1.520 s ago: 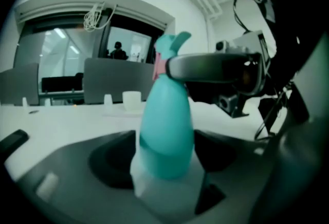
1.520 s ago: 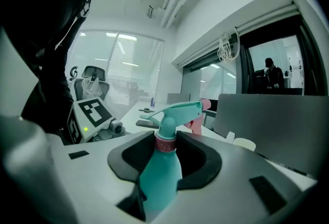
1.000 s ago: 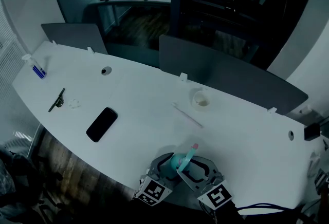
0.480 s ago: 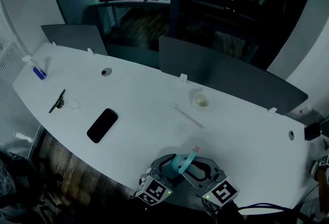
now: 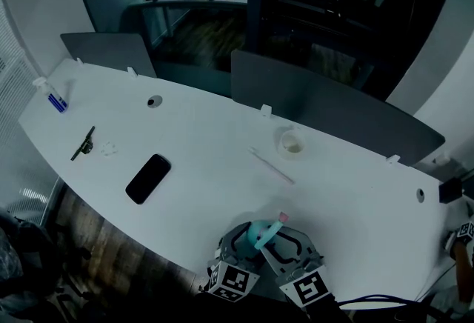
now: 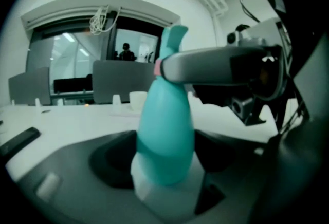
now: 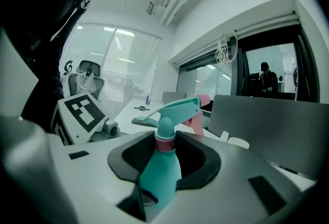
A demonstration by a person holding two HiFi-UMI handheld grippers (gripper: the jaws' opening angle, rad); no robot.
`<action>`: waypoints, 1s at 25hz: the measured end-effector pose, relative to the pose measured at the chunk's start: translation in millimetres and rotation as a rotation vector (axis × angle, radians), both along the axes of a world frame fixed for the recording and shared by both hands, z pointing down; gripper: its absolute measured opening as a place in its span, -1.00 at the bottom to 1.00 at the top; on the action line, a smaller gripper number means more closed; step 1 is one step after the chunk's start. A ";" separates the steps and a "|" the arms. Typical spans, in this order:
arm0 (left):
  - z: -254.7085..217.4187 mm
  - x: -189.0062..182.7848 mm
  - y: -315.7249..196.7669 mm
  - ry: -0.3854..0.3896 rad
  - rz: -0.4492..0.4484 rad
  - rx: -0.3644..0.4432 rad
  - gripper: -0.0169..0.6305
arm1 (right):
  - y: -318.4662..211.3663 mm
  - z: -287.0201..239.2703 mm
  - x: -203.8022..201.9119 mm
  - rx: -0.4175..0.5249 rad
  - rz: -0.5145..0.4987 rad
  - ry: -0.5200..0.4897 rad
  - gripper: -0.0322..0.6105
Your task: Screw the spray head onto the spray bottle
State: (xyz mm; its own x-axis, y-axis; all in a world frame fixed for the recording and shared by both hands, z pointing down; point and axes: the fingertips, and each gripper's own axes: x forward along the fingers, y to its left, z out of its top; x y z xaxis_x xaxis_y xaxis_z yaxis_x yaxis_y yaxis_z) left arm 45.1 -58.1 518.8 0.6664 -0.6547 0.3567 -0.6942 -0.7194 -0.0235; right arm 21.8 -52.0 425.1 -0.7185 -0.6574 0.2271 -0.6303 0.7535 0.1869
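At the near edge of the counter point(image 5: 207, 144), we hold the bottle point(image 6: 165, 135) between two grippers, just above the surface. The left gripper point(image 5: 244, 236) is clamped on the bottle's rounded body, its jaws standing wide about it. The right gripper point(image 5: 287, 244) comes in from the right, higher up. Its jaws, which have just been closing, are set narrower about the pink collar point(image 7: 164, 144) at the foot of the spray head point(image 7: 172, 110).

The bottle is teal and smooth, swelling low and tapering to a slim neck, with a pale base showing between the left jaws. The spray head sits on the neck, teal like the body, with a pink tip at its nozzle, which points away from us. Farther off on the counter lie a dark phone point(image 5: 148, 178), to the left, and a white cup point(image 5: 290, 142).
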 end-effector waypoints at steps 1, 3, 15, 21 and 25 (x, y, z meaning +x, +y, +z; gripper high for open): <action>0.5 -0.6 -0.6 -0.001 -0.044 -0.007 0.14 | -0.6 -0.3 -0.2 -0.002 0.003 -0.006 -0.48; -1.0 -0.3 -0.7 0.050 -0.039 -0.016 0.14 | -1.1 0.1 0.4 -0.018 0.001 -0.018 -0.48; -18.9 6.0 -1.4 0.082 0.278 0.051 0.12 | -5.4 0.8 3.2 -0.080 -0.002 -0.081 -0.48; -15.2 5.2 -4.1 0.099 -0.073 0.037 0.12 | -6.4 0.3 6.6 -0.066 0.077 -0.129 -0.48; -30.4 -11.0 -7.7 0.226 0.147 0.034 0.31 | -4.3 1.4 5.0 -0.093 0.035 -0.126 -0.48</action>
